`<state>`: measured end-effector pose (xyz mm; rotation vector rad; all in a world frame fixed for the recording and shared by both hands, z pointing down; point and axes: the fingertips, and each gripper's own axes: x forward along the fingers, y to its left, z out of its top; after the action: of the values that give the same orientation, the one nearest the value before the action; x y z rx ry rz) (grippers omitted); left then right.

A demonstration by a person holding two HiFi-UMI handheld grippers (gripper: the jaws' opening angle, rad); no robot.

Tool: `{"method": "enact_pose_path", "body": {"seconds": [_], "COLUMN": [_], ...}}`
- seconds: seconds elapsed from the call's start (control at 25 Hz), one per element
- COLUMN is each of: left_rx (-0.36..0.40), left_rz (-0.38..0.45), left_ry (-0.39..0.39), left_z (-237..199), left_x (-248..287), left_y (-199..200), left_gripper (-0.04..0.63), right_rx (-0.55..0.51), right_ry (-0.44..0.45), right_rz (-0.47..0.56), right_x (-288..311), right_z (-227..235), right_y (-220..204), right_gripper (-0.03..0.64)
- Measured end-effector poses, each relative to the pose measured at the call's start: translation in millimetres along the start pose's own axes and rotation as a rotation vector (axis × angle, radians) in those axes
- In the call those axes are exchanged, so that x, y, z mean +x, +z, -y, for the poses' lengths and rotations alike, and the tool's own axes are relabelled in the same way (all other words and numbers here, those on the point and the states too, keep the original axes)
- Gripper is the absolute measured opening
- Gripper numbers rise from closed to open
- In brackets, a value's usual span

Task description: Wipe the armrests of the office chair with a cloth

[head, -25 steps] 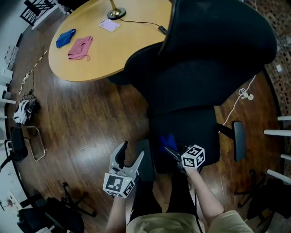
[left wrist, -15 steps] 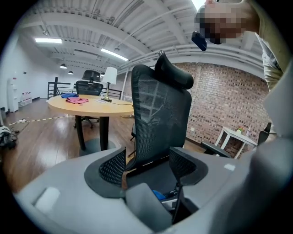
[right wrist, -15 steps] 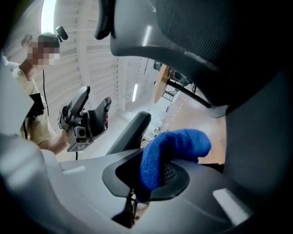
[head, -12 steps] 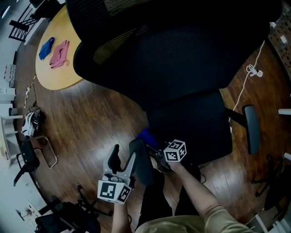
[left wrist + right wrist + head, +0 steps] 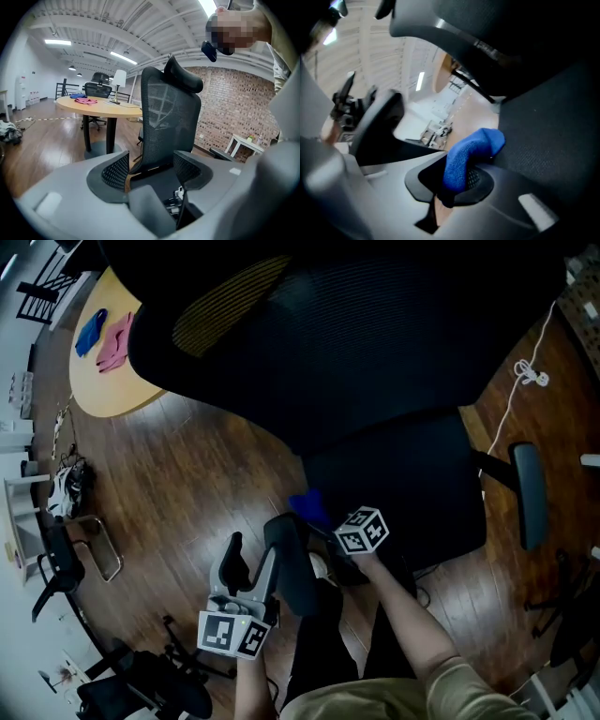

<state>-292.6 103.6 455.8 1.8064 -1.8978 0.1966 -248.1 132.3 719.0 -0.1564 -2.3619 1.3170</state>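
The black office chair (image 5: 375,362) fills the upper head view, with its seat (image 5: 412,474) just ahead of me. Its left armrest (image 5: 289,563) lies between my two grippers, and the right armrest (image 5: 530,493) is far off to the right. My right gripper (image 5: 323,526) is shut on a blue cloth (image 5: 307,505) at the seat's front left corner, close to the left armrest's far end. That cloth (image 5: 471,157) bulges out of the shut jaws. My left gripper (image 5: 251,554) stands open just left of the armrest, and between its pads (image 5: 117,171) the chair (image 5: 171,117) shows.
A round wooden table (image 5: 103,395) at the upper left carries a blue and a pink cloth (image 5: 105,338). Another chair's base (image 5: 141,690) sits at the lower left. A white cable (image 5: 520,381) trails on the wood floor at right. A small white table (image 5: 243,143) stands by the brick wall.
My right gripper has carried the blue cloth leftward from the seat front to the left armrest's end. The chair now looms larger in view. My left gripper stays open beside the armrest.
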Motion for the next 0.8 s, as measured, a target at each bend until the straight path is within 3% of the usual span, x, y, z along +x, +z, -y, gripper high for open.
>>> {"method": "enact_pose_path", "body": {"seconds": [0.12,0.2,0.36,0.48,0.8], "left_rx": [0.006,0.014,0.02,0.02,0.007], "left_rz": [-0.005,-0.009,-0.007,-0.001,0.007], "left_ry": [-0.029,-0.04,-0.02,0.002,0.045], "left_z": [10,13,9,2,-12], "left_x": [-1,-2,-4,-6,-20], "left_y": [4,5,8,10,6], "left_gripper": [0.279,0.279,0.279,0.279,0.279], "right_rx": [-0.206,-0.31,-0.38,-0.379,-0.203], "right_ry": [0.238,0.351,0.423,0.357,-0.001], "right_rz": [-0.115,-0.18,-0.232,-0.29,-0.428], "right_x": [-37,-47,-31,-19,12], "right_z": [-65,-98,-115,-92,17], "right_y": [-23,-36,-39,-46,-63], "right_gripper": [0.008,0.008,0.011,0.018,0.018]}}
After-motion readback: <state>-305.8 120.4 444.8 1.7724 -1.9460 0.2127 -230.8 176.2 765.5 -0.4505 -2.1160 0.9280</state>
